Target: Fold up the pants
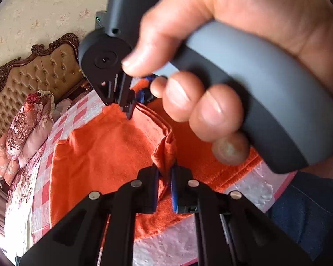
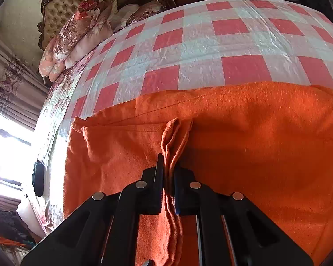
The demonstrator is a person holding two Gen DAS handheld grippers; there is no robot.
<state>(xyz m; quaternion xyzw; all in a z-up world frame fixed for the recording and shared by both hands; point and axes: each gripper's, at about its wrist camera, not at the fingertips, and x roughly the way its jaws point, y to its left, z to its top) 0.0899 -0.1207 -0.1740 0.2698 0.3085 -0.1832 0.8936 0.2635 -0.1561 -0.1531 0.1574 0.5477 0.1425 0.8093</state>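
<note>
The orange pants (image 1: 104, 146) lie spread on a bed with a red-and-white checked cover (image 1: 62, 128). My left gripper (image 1: 165, 173) is shut on a bunched fold of the orange cloth at its near edge. The right gripper (image 1: 128, 108) shows in the left wrist view, held in a hand, with its tips down on the far edge of the pants. In the right wrist view the right gripper (image 2: 167, 175) is shut on a raised pleat of the pants (image 2: 255, 144), which fill the lower half over the checked cover (image 2: 199, 44).
A tufted headboard (image 1: 40, 73) and floral pillows (image 1: 24, 128) stand at the head of the bed. The person's hand (image 1: 211, 66) and jeans (image 1: 306, 212) are close on the right. A dark object (image 2: 38, 178) lies at the bed's left edge by a bright window.
</note>
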